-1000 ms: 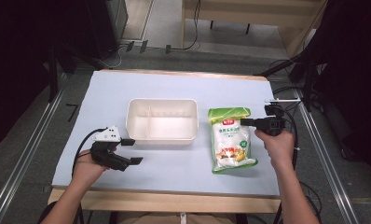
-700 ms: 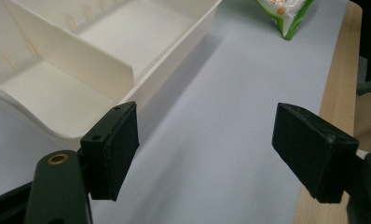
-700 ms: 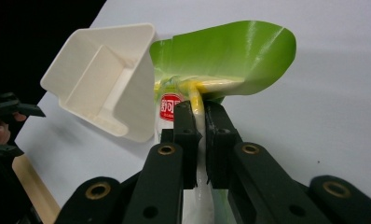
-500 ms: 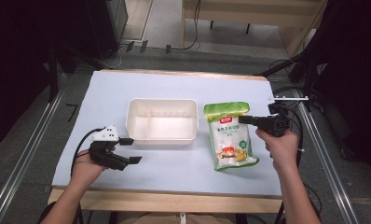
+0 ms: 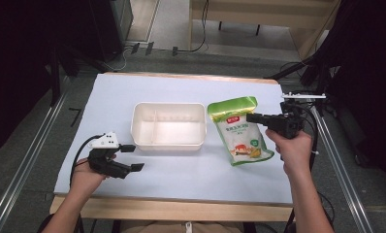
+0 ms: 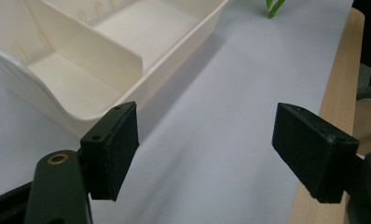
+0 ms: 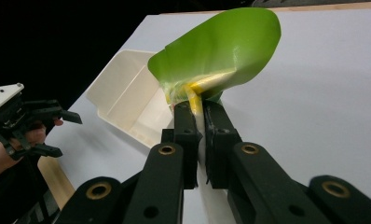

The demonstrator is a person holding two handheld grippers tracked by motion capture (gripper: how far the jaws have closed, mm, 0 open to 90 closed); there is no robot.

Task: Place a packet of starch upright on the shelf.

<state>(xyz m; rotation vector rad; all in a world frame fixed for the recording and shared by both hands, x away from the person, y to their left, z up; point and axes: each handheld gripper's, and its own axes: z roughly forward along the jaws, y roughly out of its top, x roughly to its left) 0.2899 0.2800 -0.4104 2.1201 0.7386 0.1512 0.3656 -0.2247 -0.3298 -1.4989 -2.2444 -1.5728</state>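
Gripping snack bag (image 5: 238,133) edge, right gripper (image 5: 255,118) (beside tray (image 5: 168,144)), bare tabletop (image 5: 191,174) around

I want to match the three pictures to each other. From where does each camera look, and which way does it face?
High view: above the person's side, facing forward and down on the table; both forearms show.
Left gripper view: on the left hand-held gripper, looking along its open jaws at the tray.
Right gripper view: on the right hand-held gripper, shut on the bag.
Shared: the tray and bag appear in all views.

Pouch (image 5: 239,132) just right of tray (image 5: 168,127)
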